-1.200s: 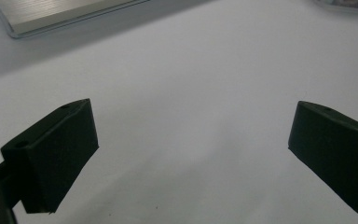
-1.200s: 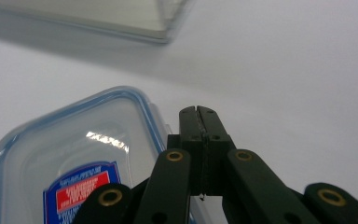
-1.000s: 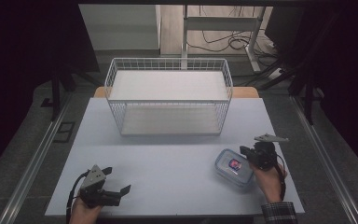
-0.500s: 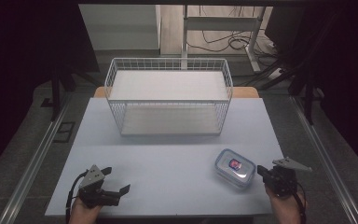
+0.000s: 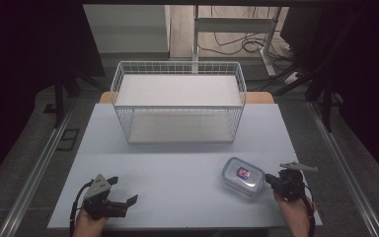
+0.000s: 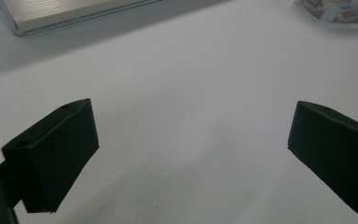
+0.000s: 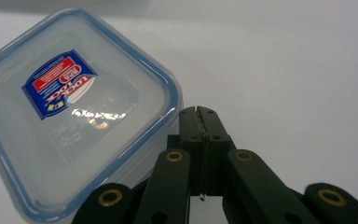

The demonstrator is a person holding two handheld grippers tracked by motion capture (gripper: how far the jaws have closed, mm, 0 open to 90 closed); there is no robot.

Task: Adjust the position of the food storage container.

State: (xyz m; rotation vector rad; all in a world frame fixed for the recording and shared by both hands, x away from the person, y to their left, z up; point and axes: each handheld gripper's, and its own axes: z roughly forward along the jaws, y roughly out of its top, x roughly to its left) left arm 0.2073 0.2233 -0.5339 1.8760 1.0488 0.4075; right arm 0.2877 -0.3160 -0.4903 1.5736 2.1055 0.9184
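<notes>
From the high view I see the white counter (image 5: 177, 192) with a white wire basket (image 5: 177, 101) standing at its far middle. A clear plastic container (image 5: 244, 177) with a blue-rimmed lid and a red and blue label sits on the counter toward the near right, well apart from the basket. My right tool (image 5: 275, 180) is just beside the container's right edge, held by a hand (image 5: 292, 210) coming in from the bottom; its grey plate sticks out above it. My left tool (image 5: 121, 197) rests at the near left corner of the counter, held in the other hand (image 5: 86, 224), its jaws pointing right and spread apart, far from the container.

In the left gripper view, the left tool (image 6: 191, 140) has its two black jaws wide apart with only bare counter (image 6: 191, 84) between them. A corner of the container (image 6: 340, 11) shows at the top right, and the basket's base (image 6: 70, 11) at the top left.

In the right gripper view, the right tool (image 7: 199, 112) has its jaws pressed together, gripping nothing. Its tips sit just beside the container (image 7: 70, 116), close against the lid's near right edge; I cannot tell whether they touch it. The label reads upside down from here, and the lid is on.
</notes>
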